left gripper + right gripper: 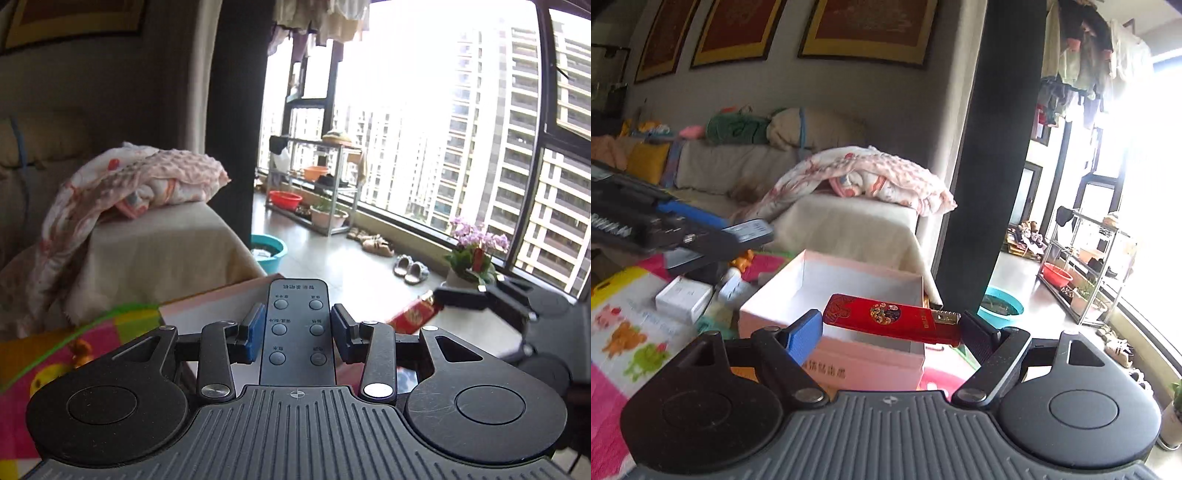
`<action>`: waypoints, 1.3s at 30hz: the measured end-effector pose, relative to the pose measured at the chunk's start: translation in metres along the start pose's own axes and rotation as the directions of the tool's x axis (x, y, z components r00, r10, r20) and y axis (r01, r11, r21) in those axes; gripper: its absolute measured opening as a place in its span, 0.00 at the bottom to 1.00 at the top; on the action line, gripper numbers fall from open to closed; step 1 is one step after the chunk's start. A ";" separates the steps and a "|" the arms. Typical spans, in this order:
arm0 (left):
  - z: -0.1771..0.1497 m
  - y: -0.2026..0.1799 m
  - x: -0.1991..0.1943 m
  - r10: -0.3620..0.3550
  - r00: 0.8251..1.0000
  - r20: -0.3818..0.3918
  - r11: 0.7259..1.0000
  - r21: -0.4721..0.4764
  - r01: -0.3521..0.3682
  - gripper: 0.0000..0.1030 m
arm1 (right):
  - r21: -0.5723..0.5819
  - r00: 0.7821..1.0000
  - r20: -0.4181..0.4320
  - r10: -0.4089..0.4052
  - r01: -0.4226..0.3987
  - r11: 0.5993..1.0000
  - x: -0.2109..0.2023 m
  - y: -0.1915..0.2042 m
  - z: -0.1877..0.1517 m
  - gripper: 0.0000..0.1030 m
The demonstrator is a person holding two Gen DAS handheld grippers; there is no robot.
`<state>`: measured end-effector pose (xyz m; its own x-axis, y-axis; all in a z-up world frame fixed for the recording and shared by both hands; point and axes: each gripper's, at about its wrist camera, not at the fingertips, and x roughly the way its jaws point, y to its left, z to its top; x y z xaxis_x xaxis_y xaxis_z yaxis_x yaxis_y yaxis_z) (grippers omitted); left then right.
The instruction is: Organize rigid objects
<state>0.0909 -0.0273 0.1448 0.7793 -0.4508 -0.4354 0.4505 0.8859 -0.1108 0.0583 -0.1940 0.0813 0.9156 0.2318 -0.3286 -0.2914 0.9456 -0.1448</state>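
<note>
My left gripper is shut on a dark remote control, which points forward between the blue pads and is lifted off the floor. In the right wrist view, my right gripper is shut on a red flat pack with a gold end, gripped lengthwise by its two ends. The pack hovers over the near side of an open pink box with a white inside. The left gripper and remote show at the left of that view, higher than the box. The red pack shows at the right of the left wrist view.
A colourful play mat carries white boxes and small toys left of the pink box. Behind stand a sofa with a blanket, a black pillar, a teal basin, a metal rack and potted flowers.
</note>
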 end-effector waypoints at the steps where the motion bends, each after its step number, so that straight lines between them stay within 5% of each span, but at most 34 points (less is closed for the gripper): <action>1: 0.012 0.007 0.021 0.009 1.000 -0.023 1.000 -0.025 -0.010 0.42 | 0.011 1.000 0.002 0.000 -0.001 1.000 0.011 0.000 0.004 0.79; 4: 0.025 0.029 0.075 0.045 0.995 -0.088 0.994 -0.098 -0.053 0.42 | 0.021 1.000 -0.018 -0.004 0.004 1.000 0.048 0.007 0.008 0.79; 7: 0.018 0.050 0.109 0.005 0.994 -0.113 0.978 -0.206 -0.028 0.42 | 0.002 0.999 -0.047 0.020 -0.020 1.000 0.075 0.017 0.004 0.79; 11: -0.001 0.060 0.129 -0.001 0.993 -0.115 0.976 -0.217 -0.024 0.42 | -0.023 0.991 -0.113 0.076 -0.079 0.997 0.105 0.027 -0.007 0.84; 15: -0.017 0.065 0.105 0.043 0.996 -0.078 0.979 -0.194 -0.057 0.42 | 0.014 0.993 -0.117 0.032 -0.031 0.999 0.102 0.025 -0.016 0.84; 19: -0.041 0.083 0.041 0.172 0.985 0.016 0.964 -0.210 -0.165 0.42 | 0.118 0.991 -0.092 0.102 -0.091 0.989 0.063 0.014 -0.032 0.84; 21: -0.060 0.101 0.003 0.282 0.958 0.055 0.929 -0.267 -0.258 0.42 | 0.143 0.989 -0.090 0.115 -0.101 0.985 0.048 0.014 -0.043 0.84; 24: -0.089 0.136 -0.044 0.414 0.909 0.043 0.833 -0.420 -0.359 0.42 | 0.193 0.980 -0.138 0.144 -0.116 0.974 0.031 0.019 -0.060 0.84; 26: -0.108 0.155 -0.064 0.435 0.900 0.001 0.778 -0.503 -0.376 0.42 | 0.242 0.964 -0.175 0.202 -0.157 0.957 0.028 0.024 -0.070 0.84; 28: -0.122 0.161 -0.072 0.425 0.904 -0.038 0.759 -0.530 -0.379 0.42 | 0.264 0.954 -0.185 0.237 -0.184 0.947 0.026 0.033 -0.076 0.84; 31: -0.126 0.155 -0.065 0.407 0.909 -0.090 0.780 -0.484 -0.397 0.42 | 0.229 0.955 -0.193 0.225 -0.179 0.957 0.028 0.049 -0.079 0.84; 39: -0.093 0.165 -0.027 0.406 0.911 -0.078 0.813 -0.425 -0.398 0.42 | 0.177 0.960 -0.192 0.202 -0.169 0.970 0.027 0.058 -0.079 0.84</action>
<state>0.1033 0.1412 0.0553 0.8586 -0.0424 -0.5109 -0.1298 0.9462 -0.2965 0.0441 -0.1512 -0.0098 0.7670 0.3698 -0.5244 -0.3879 0.9182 0.0802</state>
